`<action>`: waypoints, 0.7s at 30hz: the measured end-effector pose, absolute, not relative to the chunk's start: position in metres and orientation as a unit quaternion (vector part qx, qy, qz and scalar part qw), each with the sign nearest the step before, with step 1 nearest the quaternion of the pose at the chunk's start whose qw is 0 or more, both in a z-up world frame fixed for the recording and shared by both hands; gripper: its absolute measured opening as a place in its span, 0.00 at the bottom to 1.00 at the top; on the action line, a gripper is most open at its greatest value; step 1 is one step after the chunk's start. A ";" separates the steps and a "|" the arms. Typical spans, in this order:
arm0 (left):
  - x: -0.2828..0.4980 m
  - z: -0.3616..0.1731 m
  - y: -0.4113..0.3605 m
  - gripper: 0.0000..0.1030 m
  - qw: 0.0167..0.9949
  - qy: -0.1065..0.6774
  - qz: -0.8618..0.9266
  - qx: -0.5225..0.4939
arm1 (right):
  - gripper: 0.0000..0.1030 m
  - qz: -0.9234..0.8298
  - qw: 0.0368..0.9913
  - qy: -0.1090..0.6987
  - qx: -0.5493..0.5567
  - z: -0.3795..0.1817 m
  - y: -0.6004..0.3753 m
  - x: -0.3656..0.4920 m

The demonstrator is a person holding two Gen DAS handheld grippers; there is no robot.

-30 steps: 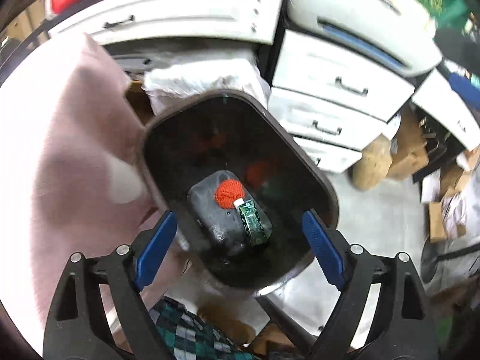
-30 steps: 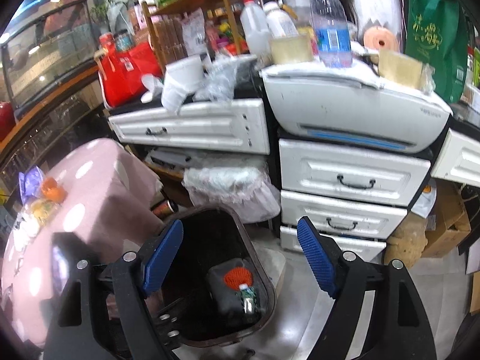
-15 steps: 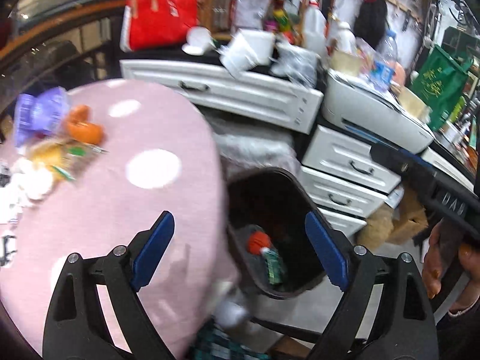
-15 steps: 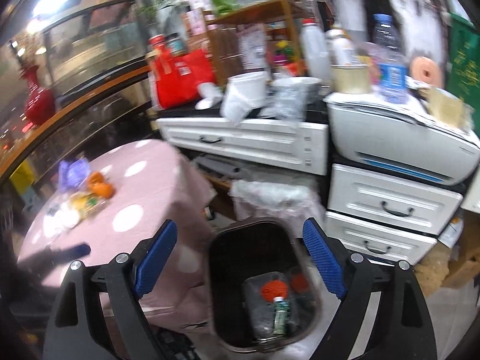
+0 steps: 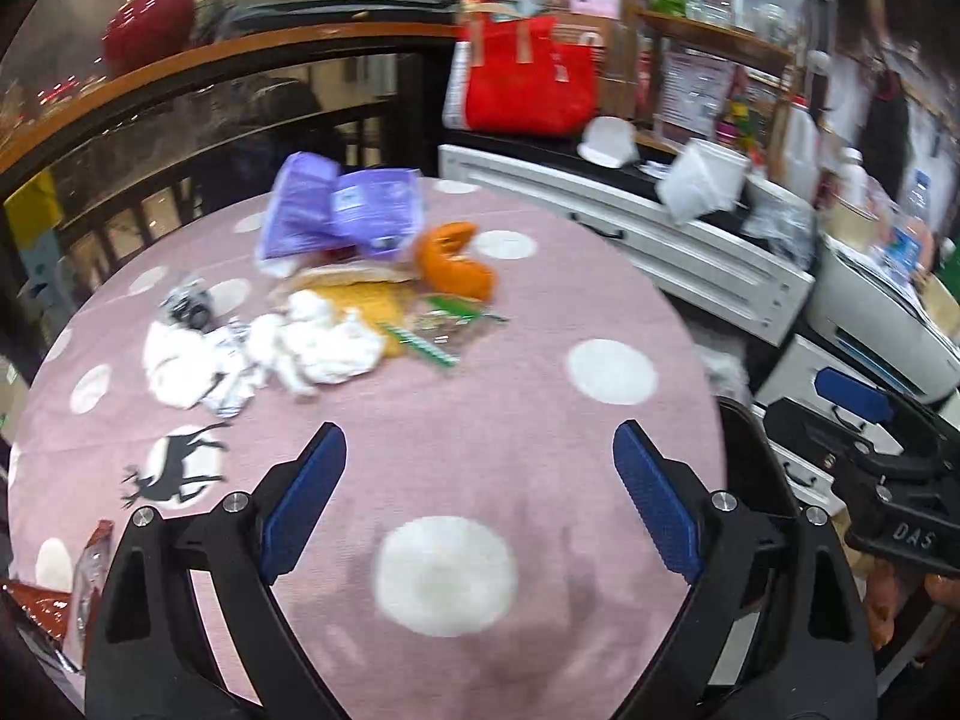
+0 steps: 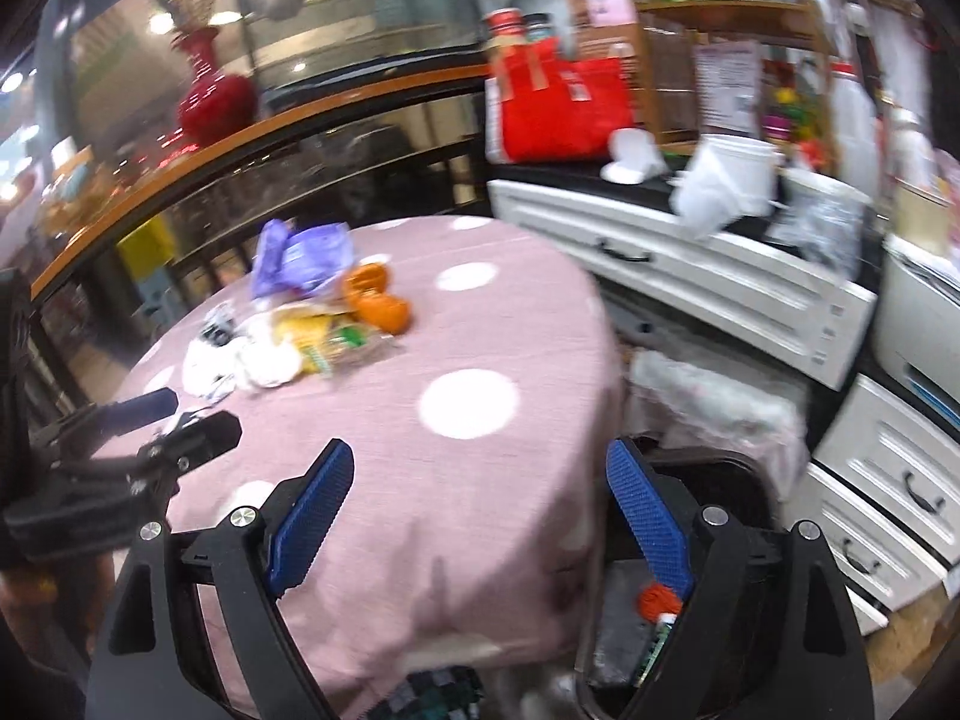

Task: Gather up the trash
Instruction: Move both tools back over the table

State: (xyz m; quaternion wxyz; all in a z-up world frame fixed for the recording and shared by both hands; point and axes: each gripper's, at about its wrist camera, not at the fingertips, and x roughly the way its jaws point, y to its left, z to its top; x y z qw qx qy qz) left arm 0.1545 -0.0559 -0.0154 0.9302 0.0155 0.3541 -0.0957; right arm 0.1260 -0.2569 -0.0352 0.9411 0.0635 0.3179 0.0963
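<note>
Left gripper point(image 5: 480, 480) above the pink dotted bench point(image 5: 420, 420), jaws released, nothing between them; right gripper point(image 6: 480, 498) likewise, jaws just widened and empty; trash pile point(image 5: 324, 324) of tissues, wrappers and orange peel lies mid-bench, untouched; dark bin point(image 6: 732, 480) beside the bench holds discarded items.

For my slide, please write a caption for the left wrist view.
Open left gripper above the pink dotted tablecloth, facing the trash pile.
</note>
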 end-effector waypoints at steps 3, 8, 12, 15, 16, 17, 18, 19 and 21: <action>0.158 -0.019 -0.024 0.87 0.932 0.355 -0.066 -0.002 | 0.82 0.125 0.936 0.324 0.057 -0.037 -0.234 0.140; 0.168 -0.027 0.018 0.87 0.931 0.363 -0.016 -0.026 | 0.82 0.158 0.929 0.332 0.041 -0.039 -0.204 0.161; 0.172 -0.035 0.043 0.87 0.927 0.372 0.008 -0.049 | 0.82 0.180 0.924 0.337 0.022 -0.042 -0.180 0.179; 0.176 -0.042 0.060 0.87 0.925 0.375 0.029 -0.061 | 0.82 0.190 0.921 0.341 0.011 -0.045 -0.169 0.188; 0.179 -0.043 0.064 0.87 0.923 0.377 0.034 -0.066 | 0.82 0.192 0.919 0.343 0.007 -0.046 -0.167 0.192; 0.182 -0.044 0.069 0.87 0.922 0.379 0.038 -0.071 | 0.82 0.194 0.918 0.345 0.006 -0.046 -0.164 0.196; 0.185 -0.045 0.073 0.87 0.920 0.382 0.042 -0.076 | 0.82 0.198 0.917 0.347 0.004 -0.047 -0.162 0.200; 0.191 -0.046 0.079 0.87 0.918 0.386 0.049 -0.083 | 0.82 0.199 0.916 0.348 0.003 -0.047 -0.160 0.203; 0.199 -0.046 0.089 0.87 0.915 0.387 0.059 -0.094 | 0.82 0.203 0.915 0.349 0.002 -0.047 -0.157 0.210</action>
